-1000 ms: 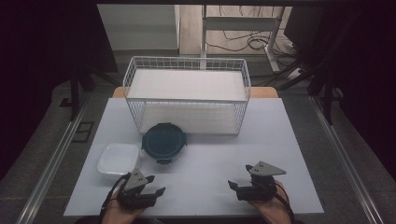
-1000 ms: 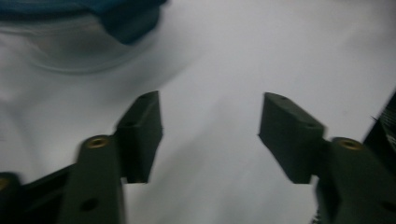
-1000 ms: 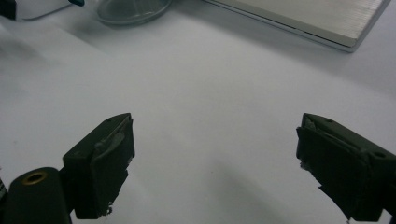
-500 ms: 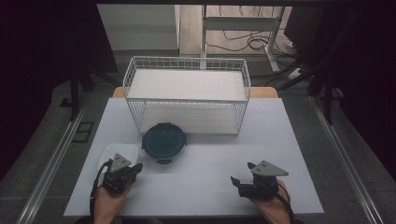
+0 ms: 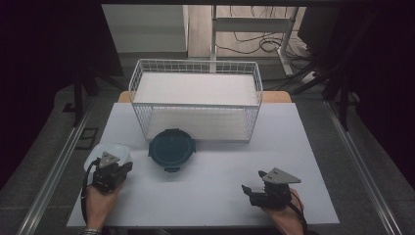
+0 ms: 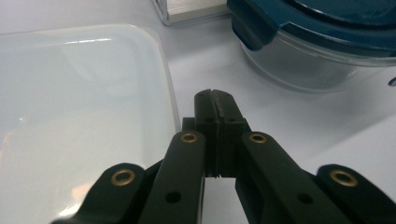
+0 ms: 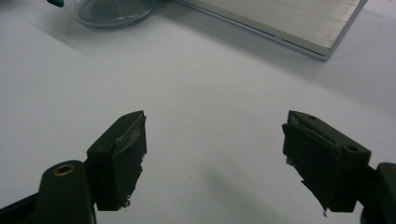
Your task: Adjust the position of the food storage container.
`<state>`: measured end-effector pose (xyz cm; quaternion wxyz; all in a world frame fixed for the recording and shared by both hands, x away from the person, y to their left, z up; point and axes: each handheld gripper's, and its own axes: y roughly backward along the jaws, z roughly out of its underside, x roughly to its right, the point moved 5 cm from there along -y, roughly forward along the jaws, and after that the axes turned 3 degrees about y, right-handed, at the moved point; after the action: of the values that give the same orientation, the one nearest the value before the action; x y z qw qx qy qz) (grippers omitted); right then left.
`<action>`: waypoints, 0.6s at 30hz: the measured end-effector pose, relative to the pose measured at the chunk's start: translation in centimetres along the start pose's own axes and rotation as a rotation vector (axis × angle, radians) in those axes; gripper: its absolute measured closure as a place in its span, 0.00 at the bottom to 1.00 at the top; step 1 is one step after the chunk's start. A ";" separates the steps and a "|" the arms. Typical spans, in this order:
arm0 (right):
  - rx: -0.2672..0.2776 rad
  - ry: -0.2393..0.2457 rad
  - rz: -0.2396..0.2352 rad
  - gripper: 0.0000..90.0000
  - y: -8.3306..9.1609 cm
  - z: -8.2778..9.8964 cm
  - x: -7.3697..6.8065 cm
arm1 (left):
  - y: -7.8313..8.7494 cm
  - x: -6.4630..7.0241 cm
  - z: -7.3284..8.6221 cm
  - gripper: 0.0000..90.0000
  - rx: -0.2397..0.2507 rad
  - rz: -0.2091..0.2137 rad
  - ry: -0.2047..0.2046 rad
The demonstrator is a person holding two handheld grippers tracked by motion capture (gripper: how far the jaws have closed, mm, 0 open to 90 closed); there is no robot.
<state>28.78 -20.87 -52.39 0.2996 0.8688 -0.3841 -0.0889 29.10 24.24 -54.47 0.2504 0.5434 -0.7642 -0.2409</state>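
The right claw (image 7: 212, 161) gapes with nothing between its jaws, having just narrowed slightly, above the bare white surface (image 7: 210, 84).

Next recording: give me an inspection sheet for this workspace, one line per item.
Surface: white table, bare in front.
Job's things: translucent white container at front left; round container with blue lid beside it, lid on.
Clutter: white wire basket behind them.
Grippers: left gripper shut on nothing, beside the white container's edge; right gripper open over bare table, jaws just closing slightly, nothing between.
Cables: black cable from left gripper; floor cables beyond.
Surroundings: dark.
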 end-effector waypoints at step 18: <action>-0.074 0.104 -0.169 0.99 -7.2 -7.1 -2.0 | -4.5 3.1 -4.8 1.00 -0.051 -0.123 -0.067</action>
<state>34.58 -12.41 -51.10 0.3424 0.8899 -0.2897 -0.0828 34.50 19.57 -53.32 0.2231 0.5744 -0.7309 -0.2932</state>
